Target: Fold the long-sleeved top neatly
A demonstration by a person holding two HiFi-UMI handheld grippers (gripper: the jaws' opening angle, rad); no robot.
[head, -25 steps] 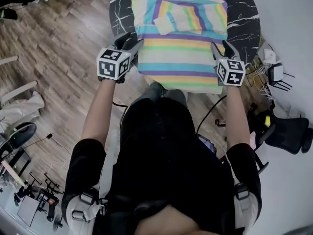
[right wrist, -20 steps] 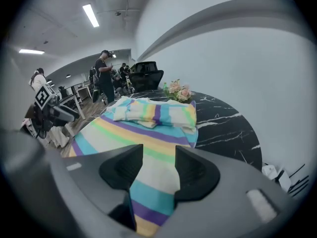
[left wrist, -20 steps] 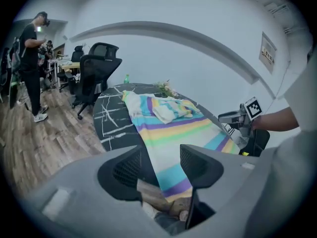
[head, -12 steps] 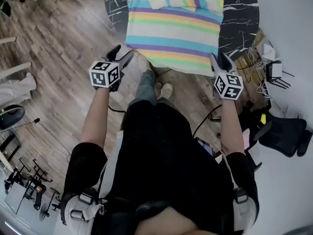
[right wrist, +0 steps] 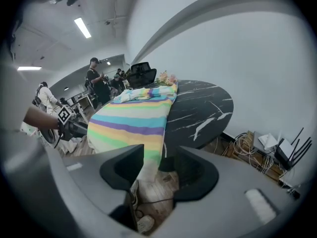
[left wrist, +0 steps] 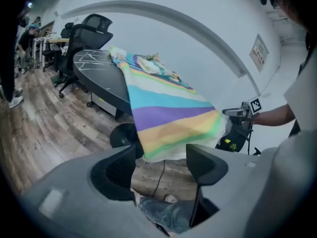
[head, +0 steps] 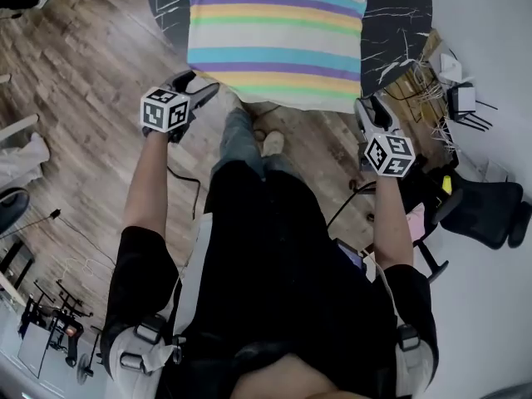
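Jaws, left: the left gripper (head: 202,86) has its jaws spread wide. They have just been opening, and only bare floor and the person's own leg show between them.
Jaws, right: the right gripper (head: 376,111) also has its jaws apart, a little narrower. They have just been closing slightly, and no cloth lies between the pads.
Long-sleeved top (head: 274,40): striped in pastel blue, purple, yellow, green and white, it lies spread flat on the counter (head: 399,23). Folded cloth sits on its far part.
Hem: the near end of the top hangs over the counter's near edge, clear of both grippers.
Left gripper, place: near the hem's left corner, on the near side of the counter and over the floor, tilted downward.
Right gripper, place: near the hem's right corner, likewise short of the counter and tilted downward.
Counter: round and black with white veining, its bare surface showing to the left and right of the top.
Floor (head: 83,73): wood planks, with the person's shoe (head: 272,142) below the hanging hem.
Right side of the room: a tangle of cables (head: 420,81) lies by the white wall, and a black office chair (head: 490,214) stands nearer.
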